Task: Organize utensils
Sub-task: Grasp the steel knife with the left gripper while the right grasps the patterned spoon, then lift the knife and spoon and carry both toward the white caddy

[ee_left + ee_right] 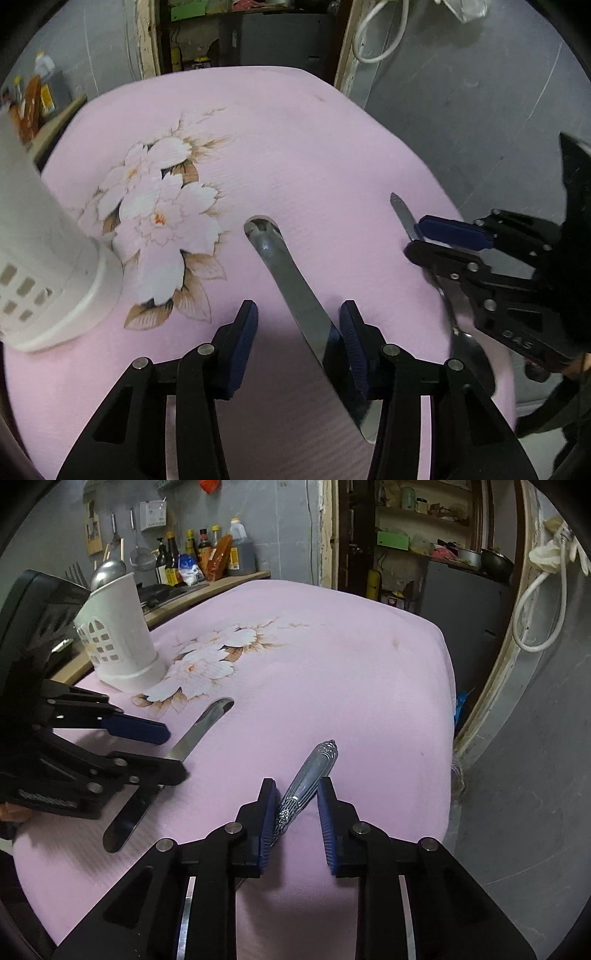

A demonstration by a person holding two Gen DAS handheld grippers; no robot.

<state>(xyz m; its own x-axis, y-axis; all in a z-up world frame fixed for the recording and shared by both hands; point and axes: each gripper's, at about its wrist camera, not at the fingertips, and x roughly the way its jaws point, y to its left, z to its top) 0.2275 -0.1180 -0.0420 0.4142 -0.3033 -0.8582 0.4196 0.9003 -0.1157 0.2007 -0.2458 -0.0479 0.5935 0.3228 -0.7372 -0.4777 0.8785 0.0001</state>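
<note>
A long flat steel utensil [291, 280] lies on the pink flowered cloth [295, 129]. My left gripper [299, 314] straddles it, open: the blade runs close by the right pad and well clear of the left pad. A spoon with an ornate handle [306, 782] lies slanted between the pads of my right gripper [297, 788], which is shut on it, one pad touching each side. Its bowl [465, 347] rests on the cloth near the right edge. From the left wrist, the right gripper [413, 238] is seen at the right; from the right wrist, the left gripper [173, 753] is over the flat utensil [199, 734].
A white slotted utensil holder [118, 642] stands at the cloth's left side, seen close up [44, 258], with a ladle [107, 572] in it. Behind it a shelf carries bottles [207, 554]. The table's right edge [447, 701] drops to a grey floor.
</note>
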